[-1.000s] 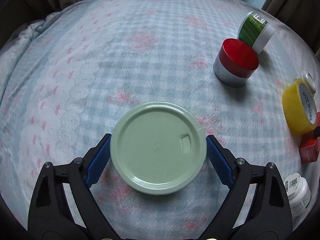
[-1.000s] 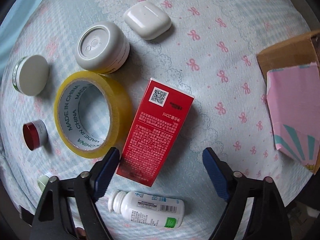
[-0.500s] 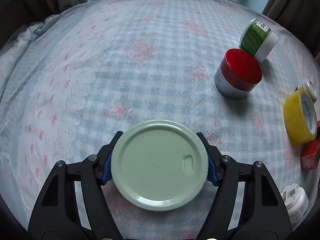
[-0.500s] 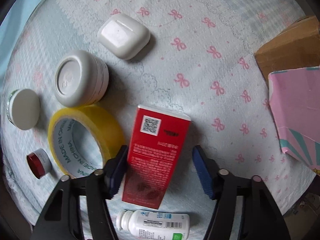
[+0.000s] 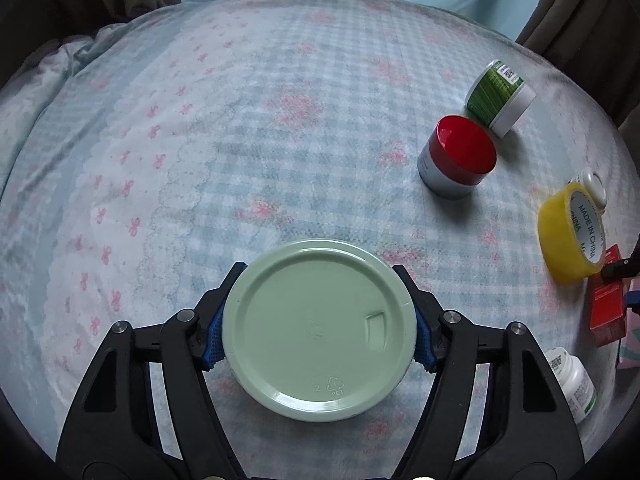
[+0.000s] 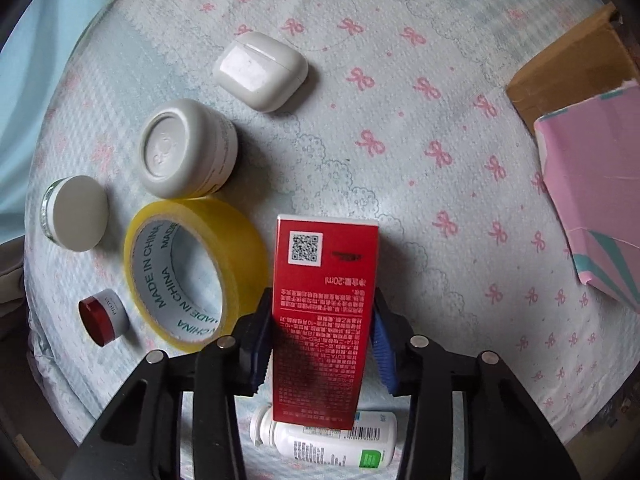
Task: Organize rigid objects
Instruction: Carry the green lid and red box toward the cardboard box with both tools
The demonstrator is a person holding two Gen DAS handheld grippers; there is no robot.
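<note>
On the bed, your right fingers (image 6: 320, 336) are pinching the red box (image 6: 324, 304) w/ tape roll (image 6: 192, 272) touching, left fingers (image 5: 319, 336) pinching the green lid (image 5: 319, 328) — either's possibly slipping.

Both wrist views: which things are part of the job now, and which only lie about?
In the job:
green lid, held by left gripper
red box, held by right gripper

Lying about:
yellow tape
earbud case
white bottle
</note>
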